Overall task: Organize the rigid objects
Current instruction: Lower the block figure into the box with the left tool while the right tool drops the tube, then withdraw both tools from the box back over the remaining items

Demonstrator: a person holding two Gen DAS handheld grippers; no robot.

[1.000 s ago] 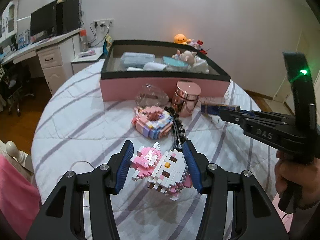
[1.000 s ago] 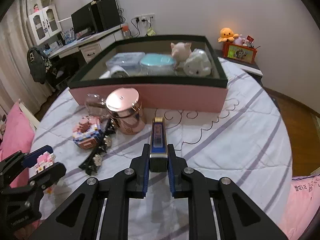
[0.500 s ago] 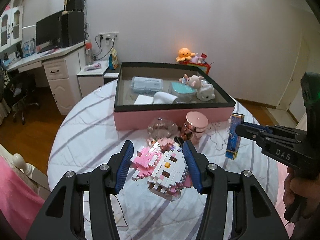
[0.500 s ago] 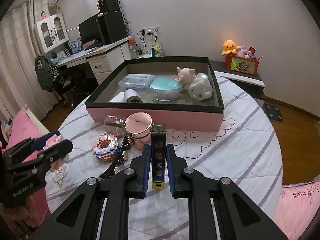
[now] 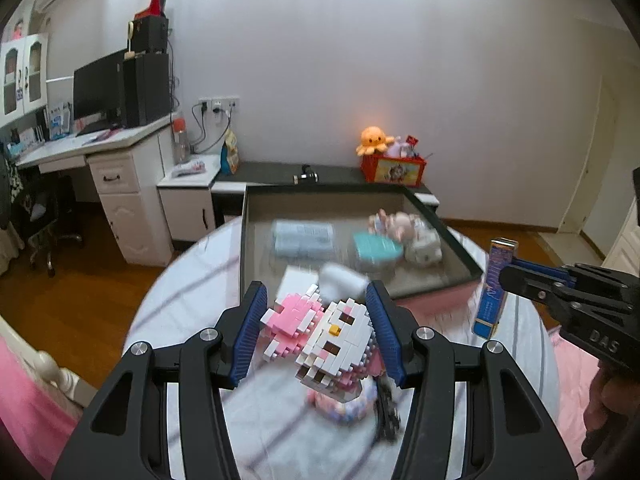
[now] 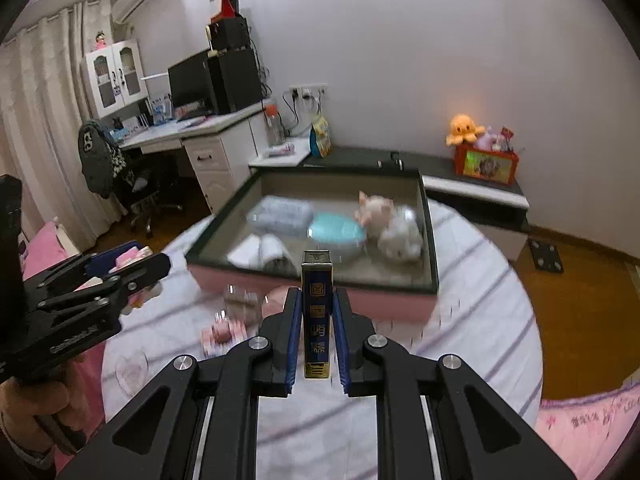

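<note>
The left gripper [image 5: 316,334] is clamped on a pink-and-white block figure [image 5: 326,340]; the right gripper [image 6: 316,330] pinches an upright blue box [image 6: 317,312]. Both hang above the table, short of the pink tray [image 6: 320,286], probably mid-carry; next, each needs a free, though blurred, spot inside.

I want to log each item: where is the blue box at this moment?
The blue box stands upright between the fingers of the right hand-held gripper, lifted above the table, in front of the pink tray; the left wrist view shows it at right.
</note>
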